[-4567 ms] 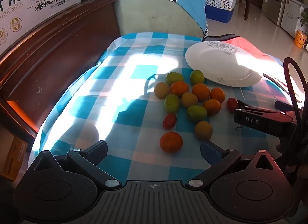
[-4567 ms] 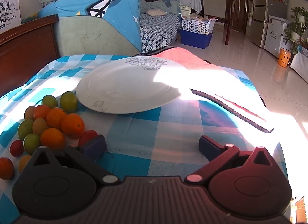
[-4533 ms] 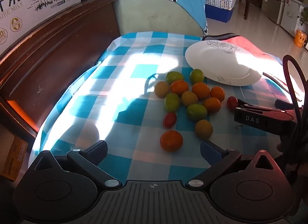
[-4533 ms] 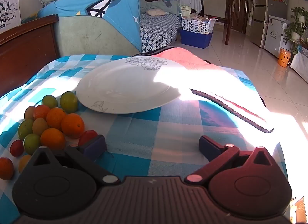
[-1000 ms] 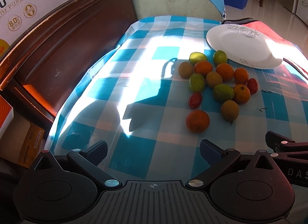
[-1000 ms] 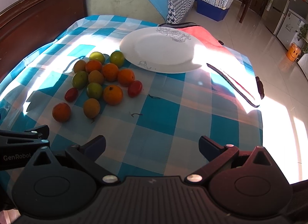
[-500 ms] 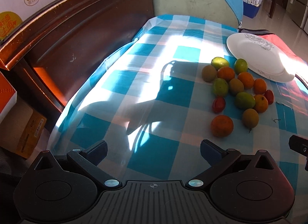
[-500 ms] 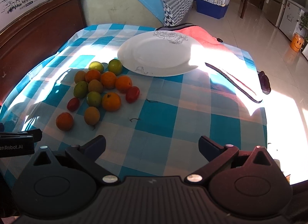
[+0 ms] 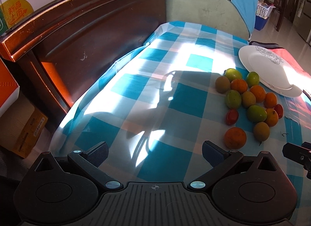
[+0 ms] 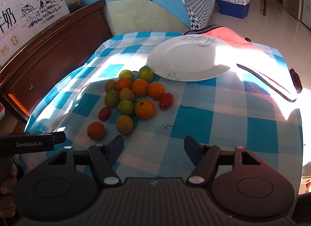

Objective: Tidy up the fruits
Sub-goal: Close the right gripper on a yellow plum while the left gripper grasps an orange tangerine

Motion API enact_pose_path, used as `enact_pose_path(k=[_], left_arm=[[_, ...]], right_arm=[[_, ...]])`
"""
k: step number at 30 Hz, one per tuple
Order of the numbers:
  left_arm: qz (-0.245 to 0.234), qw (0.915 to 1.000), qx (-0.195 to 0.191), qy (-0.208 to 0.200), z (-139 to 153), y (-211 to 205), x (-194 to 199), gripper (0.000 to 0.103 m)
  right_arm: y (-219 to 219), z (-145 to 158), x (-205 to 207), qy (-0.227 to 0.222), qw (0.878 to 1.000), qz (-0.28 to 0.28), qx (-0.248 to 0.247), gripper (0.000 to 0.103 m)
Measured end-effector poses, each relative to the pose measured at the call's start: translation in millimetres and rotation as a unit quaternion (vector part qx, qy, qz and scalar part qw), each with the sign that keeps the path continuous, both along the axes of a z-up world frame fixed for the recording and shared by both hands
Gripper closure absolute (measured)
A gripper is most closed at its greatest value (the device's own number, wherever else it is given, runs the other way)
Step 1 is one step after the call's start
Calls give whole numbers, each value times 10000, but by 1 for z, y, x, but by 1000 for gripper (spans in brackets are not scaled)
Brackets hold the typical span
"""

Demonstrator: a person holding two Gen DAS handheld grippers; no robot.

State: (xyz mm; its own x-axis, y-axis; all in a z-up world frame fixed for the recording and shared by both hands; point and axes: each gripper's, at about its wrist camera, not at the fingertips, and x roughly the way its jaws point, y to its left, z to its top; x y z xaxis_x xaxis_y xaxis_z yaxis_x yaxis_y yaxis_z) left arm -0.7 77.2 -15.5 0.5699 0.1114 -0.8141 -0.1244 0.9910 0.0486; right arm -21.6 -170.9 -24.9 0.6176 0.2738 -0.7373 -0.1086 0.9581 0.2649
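Your right gripper (image 10: 153, 149) is closing on nothing, its jaws narrower than a second ago and both grippers pulled back from the fruit (image 10: 134, 97), so no piece is picked yet. The pile sits beside the empty plate (image 10: 186, 58). Your left gripper (image 9: 154, 154) hangs wide open, empty. Only the left view shows the boxes on the floor (image 9: 25, 128).

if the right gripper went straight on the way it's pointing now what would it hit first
Probably the bare checked tablecloth. The right gripper, its jaws closing on nothing, points down at an empty patch. The nearest fruit, a yellowish one, sits just left of that line, though depth is hard to judge.
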Motion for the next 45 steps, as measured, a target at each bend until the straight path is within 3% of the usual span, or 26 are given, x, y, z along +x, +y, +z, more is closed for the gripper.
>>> enact_pose_path(k=[8, 12, 18, 20, 29, 37, 41, 45], left_arm=[[-70, 9999, 78, -31, -3, 0, 1, 1], [-117, 9999, 110, -36, -5, 0, 2, 2], [-538, 9984, 88, -165, -5, -13, -1, 2], [-727, 9970, 32, -258, -4, -18, -3, 3], [-1494, 9870, -89, -581, -3, -46, -11, 5], [-1878, 9796, 1, -718, -11, -67, -11, 5], [-1925, 9778, 35, -830, -15, -71, -9, 17], [-1907, 9784, -236, -768, -18, -67, -4, 31]], right_arm=[[21, -13, 16, 10, 9993, 324, 166, 55], [24, -19, 25, 74, 9988, 334, 337, 58], [30, -22, 33, 34, 9985, 449, 307, 69], [30, -23, 34, 12, 9986, 456, 268, 78], [18, -15, 25, 89, 9992, 359, 181, 78], [0, -16, 20, 255, 9995, 157, 63, 78], [-6, -17, 20, 274, 9995, 70, 159, 78], [-8, -18, 20, 297, 9993, 15, 226, 78]])
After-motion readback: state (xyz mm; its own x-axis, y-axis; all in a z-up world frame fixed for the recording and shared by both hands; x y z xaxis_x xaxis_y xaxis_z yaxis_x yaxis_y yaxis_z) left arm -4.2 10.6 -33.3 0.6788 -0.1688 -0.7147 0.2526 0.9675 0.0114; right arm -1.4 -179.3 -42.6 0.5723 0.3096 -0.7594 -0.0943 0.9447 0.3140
